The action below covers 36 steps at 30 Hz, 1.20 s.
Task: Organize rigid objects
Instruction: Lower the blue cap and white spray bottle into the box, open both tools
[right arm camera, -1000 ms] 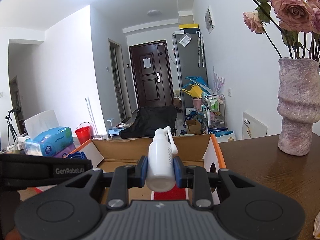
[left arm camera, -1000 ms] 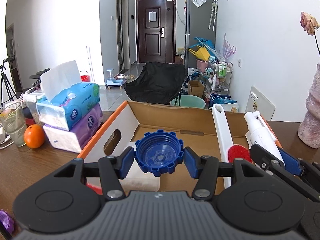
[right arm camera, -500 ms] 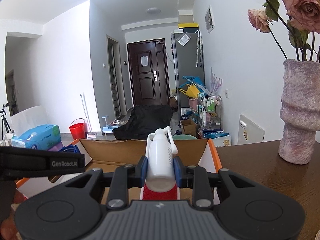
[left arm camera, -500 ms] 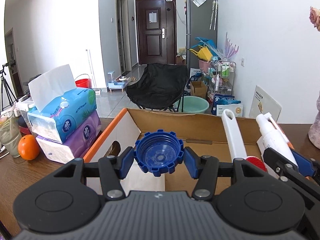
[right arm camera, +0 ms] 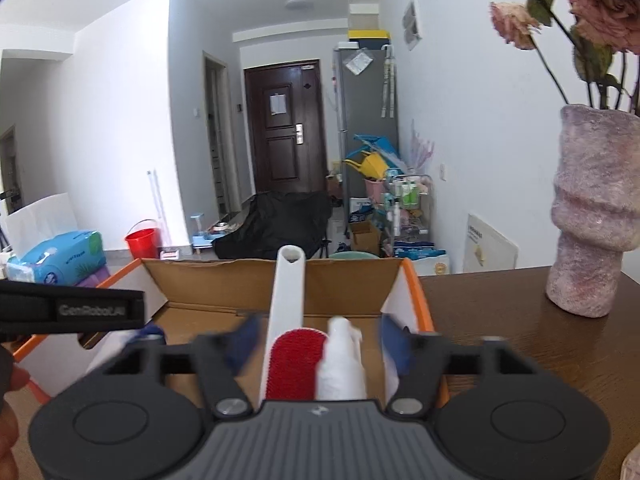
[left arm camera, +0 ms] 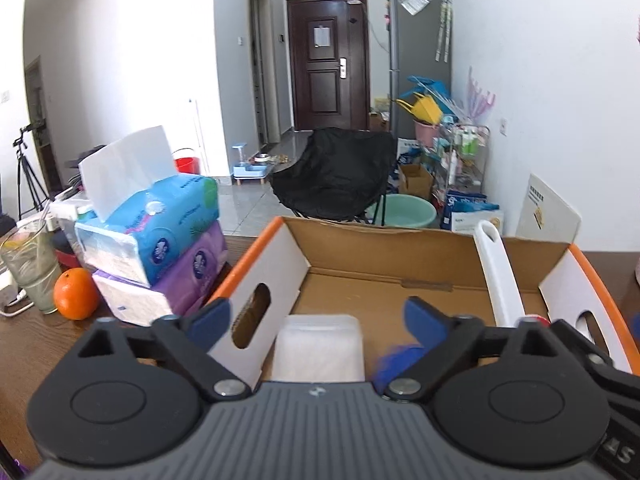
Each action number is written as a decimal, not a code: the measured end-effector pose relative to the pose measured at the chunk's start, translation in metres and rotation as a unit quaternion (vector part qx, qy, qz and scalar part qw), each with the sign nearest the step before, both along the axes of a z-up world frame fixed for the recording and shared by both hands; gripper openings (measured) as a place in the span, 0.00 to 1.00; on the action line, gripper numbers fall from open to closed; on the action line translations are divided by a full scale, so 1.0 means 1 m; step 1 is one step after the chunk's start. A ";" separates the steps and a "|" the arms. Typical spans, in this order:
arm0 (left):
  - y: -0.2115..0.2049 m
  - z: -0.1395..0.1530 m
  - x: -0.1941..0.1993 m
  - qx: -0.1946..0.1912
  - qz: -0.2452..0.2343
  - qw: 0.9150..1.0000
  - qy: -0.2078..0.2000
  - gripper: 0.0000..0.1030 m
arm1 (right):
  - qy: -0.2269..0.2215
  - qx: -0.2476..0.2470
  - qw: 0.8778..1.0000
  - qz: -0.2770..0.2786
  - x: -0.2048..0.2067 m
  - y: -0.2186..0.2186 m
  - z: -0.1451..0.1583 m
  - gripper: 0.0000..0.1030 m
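An open cardboard box (left arm camera: pixel 360 256) with orange edges sits on the wooden table; it also shows in the right wrist view (right arm camera: pixel 224 280). My left gripper (left arm camera: pixel 318 320) is open above the box. The blue cap (left arm camera: pixel 394 362) is a blurred shape dropping by the right finger. A clear lidded container (left arm camera: pixel 320 344) lies inside. My right gripper (right arm camera: pixel 320 344) is open over the box. The white spray bottle (right arm camera: pixel 342 360) is falling between its fingers, beside a white lint brush with a red pad (right arm camera: pixel 294 356), whose handle also shows in the left view (left arm camera: pixel 498 276).
Stacked tissue packs (left arm camera: pixel 160 236), an orange (left arm camera: pixel 76 294) and a glass (left arm camera: pixel 28 264) stand left of the box. A pink vase with roses (right arm camera: pixel 592 216) stands on the table at the right. A hand (right arm camera: pixel 10 384) holds the left gripper.
Both grippers have opened. The blue cap has left the left jaws and the spray bottle has left the right jaws; both are falling into the box.
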<state>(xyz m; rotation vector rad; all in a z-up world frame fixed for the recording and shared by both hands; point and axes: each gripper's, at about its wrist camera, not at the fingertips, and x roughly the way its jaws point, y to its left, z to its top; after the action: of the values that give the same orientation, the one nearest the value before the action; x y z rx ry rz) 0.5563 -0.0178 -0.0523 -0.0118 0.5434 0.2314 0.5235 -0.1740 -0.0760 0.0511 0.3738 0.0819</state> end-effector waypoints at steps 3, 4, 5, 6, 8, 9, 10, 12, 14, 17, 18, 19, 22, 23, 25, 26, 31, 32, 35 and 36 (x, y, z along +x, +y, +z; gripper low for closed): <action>0.003 0.000 0.001 -0.006 0.005 1.000 0.002 1.00 | -0.006 0.000 1.000 -0.007 -0.002 -0.002 0.003 1.00; 0.004 0.001 0.001 -0.006 0.006 1.000 0.003 1.00 | -0.007 0.001 1.000 -0.008 -0.002 -0.002 0.003 1.00; 0.003 0.001 0.000 -0.005 0.005 1.000 0.003 1.00 | -0.006 0.000 1.000 -0.008 -0.002 -0.002 0.003 1.00; 0.002 0.002 0.000 -0.003 0.004 1.000 0.002 1.00 | -0.005 0.000 1.000 -0.008 -0.002 -0.002 0.002 1.00; 0.001 0.002 -0.001 -0.001 0.002 1.000 0.001 1.00 | -0.005 0.001 1.000 -0.008 -0.002 -0.002 0.003 1.00; 0.001 0.002 -0.001 0.000 0.002 1.000 0.000 1.00 | -0.005 0.001 1.000 -0.008 -0.002 -0.002 0.003 1.00; 0.001 0.003 -0.002 0.000 0.002 1.000 0.000 1.00 | -0.005 0.001 1.000 -0.008 -0.002 -0.002 0.003 1.00; 0.001 0.004 -0.003 -0.002 0.002 1.000 -0.001 1.00 | -0.003 0.003 1.000 -0.006 -0.002 -0.002 0.003 1.00; 0.003 0.004 -0.003 -0.004 0.004 1.000 -0.003 1.00 | -0.003 0.006 1.000 0.000 -0.002 -0.002 0.006 1.00; 0.003 0.007 -0.007 -0.005 0.003 1.000 -0.006 1.00 | -0.010 -0.001 1.000 0.003 -0.007 0.000 0.008 1.00; 0.003 0.008 -0.008 -0.004 0.002 1.000 -0.005 1.00 | -0.011 -0.001 1.000 0.004 -0.009 0.000 0.009 1.00; 0.003 0.008 -0.010 -0.004 0.004 1.000 -0.006 1.00 | -0.013 0.000 1.000 0.005 -0.010 -0.001 0.010 1.00; 0.005 0.010 -0.016 -0.006 0.005 1.000 -0.007 1.00 | -0.015 0.003 1.000 0.004 -0.014 -0.002 0.011 1.00; 0.005 0.010 -0.018 -0.005 0.007 1.000 -0.008 1.00 | -0.015 0.003 1.000 0.003 -0.015 -0.003 0.011 1.00; 0.006 0.011 -0.022 -0.006 0.008 1.000 -0.007 1.00 | -0.018 0.001 1.000 0.002 -0.020 -0.004 0.011 1.00; 0.006 0.011 -0.025 -0.006 0.010 1.000 -0.006 1.00 | -0.022 0.002 1.000 0.002 -0.022 -0.005 0.012 1.00; 0.008 0.011 -0.039 -0.006 0.012 1.000 -0.007 1.00 | -0.034 0.000 0.999 0.004 -0.038 -0.007 0.012 1.00; 0.009 0.011 -0.043 -0.005 0.012 1.000 -0.006 1.00 | -0.035 0.000 0.999 0.003 -0.042 -0.008 0.012 1.00; 0.010 0.011 -0.054 -0.008 0.007 1.000 -0.007 1.00 | -0.040 0.001 0.999 0.000 -0.053 -0.010 0.013 1.00; 0.010 0.011 -0.059 -0.009 0.004 1.000 -0.008 1.00 | -0.041 0.000 0.999 0.000 -0.057 -0.011 0.013 1.00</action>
<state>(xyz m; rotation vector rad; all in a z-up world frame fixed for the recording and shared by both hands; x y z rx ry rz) 0.4973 -0.0080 -0.0408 -0.0329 0.5287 0.2352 0.4668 -0.1847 -0.0633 0.0472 0.2918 0.0843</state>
